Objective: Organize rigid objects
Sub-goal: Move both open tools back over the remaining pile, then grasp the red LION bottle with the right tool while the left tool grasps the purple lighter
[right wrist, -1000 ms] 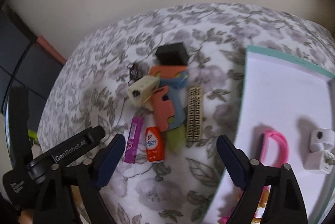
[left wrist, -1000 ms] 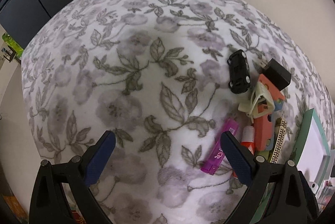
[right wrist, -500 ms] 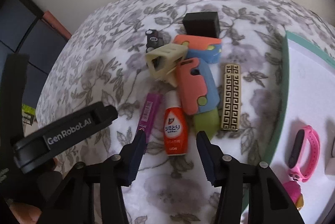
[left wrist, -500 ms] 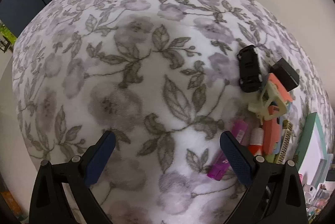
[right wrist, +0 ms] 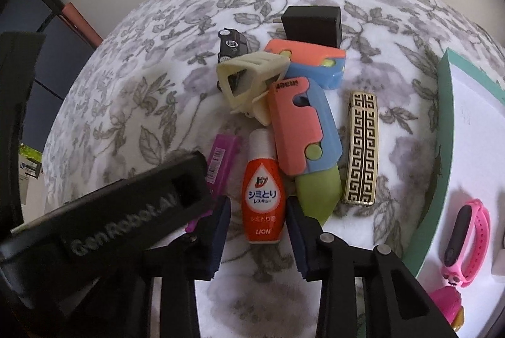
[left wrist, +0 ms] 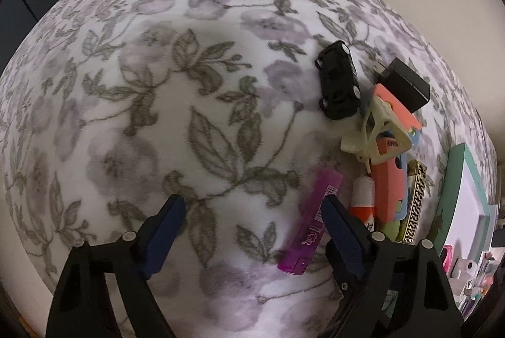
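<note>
Both grippers have dropped toward the pile beside the tray [right wrist: 442,180]. The right gripper [right wrist: 257,230] has just been closing, its jaws now narrow around the bottle's [right wrist: 262,196] base, seemingly not yet pressing. The left gripper [left wrist: 252,218], jaws still wide though just narrowing, holds nothing; its right finger overlaps the purple lighter [left wrist: 311,224], so a bottle pickup looks imminent.

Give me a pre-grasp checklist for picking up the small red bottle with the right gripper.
1. Red bottle lies between the jaws of the right gripper, which have just been closing: ok.
2. Pads pressing on the bottle: cannot tell.
3. Green toy tip clear of the right-hand finger: not ok, it is right beside it.
4. Left gripper out of the way: not ok, crowding the purple lighter.
5. Tray has bare room: ok.
</note>
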`<state>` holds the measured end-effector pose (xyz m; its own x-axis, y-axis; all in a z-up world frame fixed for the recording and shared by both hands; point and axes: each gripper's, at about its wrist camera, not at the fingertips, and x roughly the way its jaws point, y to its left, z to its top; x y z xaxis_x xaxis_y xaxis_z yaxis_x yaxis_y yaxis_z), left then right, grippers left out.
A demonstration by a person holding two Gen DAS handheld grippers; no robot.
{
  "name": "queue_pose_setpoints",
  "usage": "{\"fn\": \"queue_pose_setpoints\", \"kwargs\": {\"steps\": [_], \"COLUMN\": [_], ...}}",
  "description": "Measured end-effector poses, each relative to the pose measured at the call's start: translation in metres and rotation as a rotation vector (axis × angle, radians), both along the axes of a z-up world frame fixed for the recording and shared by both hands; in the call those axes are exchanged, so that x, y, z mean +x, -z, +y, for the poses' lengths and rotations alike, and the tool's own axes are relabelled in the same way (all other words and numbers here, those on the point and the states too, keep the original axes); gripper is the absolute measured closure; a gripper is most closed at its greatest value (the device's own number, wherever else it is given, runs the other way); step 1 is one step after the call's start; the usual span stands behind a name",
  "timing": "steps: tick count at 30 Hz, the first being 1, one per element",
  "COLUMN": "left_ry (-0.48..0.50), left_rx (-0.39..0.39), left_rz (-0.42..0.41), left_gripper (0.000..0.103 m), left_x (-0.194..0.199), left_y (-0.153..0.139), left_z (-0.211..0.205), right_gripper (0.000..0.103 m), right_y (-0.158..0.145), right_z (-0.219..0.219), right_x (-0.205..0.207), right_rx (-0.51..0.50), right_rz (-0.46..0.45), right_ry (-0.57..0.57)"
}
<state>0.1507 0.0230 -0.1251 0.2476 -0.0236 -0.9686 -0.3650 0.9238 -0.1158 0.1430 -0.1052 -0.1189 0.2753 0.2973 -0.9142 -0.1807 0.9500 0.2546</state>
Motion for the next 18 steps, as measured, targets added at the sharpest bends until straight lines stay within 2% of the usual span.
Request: {"fn": "queue_pose_setpoints", "kwargs": {"steps": [8,14,16,18], "left_ry": [0.045,0.079,0.083,0.089], "left_rx": [-0.021,0.030,0.041,0.077], "left_rz": [-0.009,0.001,0.002,0.007], "left_gripper": [0.020,0.021,0.025,0.041], "left_x": [0.016,0.026,0.027,0.026], "left_y": [0.010,0.014,0.014,0.012], "left_z": [-0.020,-0.041,-0.043,-0.045], "right_gripper": [0.068,0.070,0.070,0.071], "right_y": [0.002,0.002,0.002,0.003], "right_z": [-0.002,-0.006,-0.006,-0.005], "right_x": [0.005,0.004,0.004,0.004], "right_rx": [0.012,0.023,0.021,0.018], "right_rz": [-0.013,-0.018,-0.020,-0.023], "right_ry": [0.007,0.005,0.003,0.000]}}
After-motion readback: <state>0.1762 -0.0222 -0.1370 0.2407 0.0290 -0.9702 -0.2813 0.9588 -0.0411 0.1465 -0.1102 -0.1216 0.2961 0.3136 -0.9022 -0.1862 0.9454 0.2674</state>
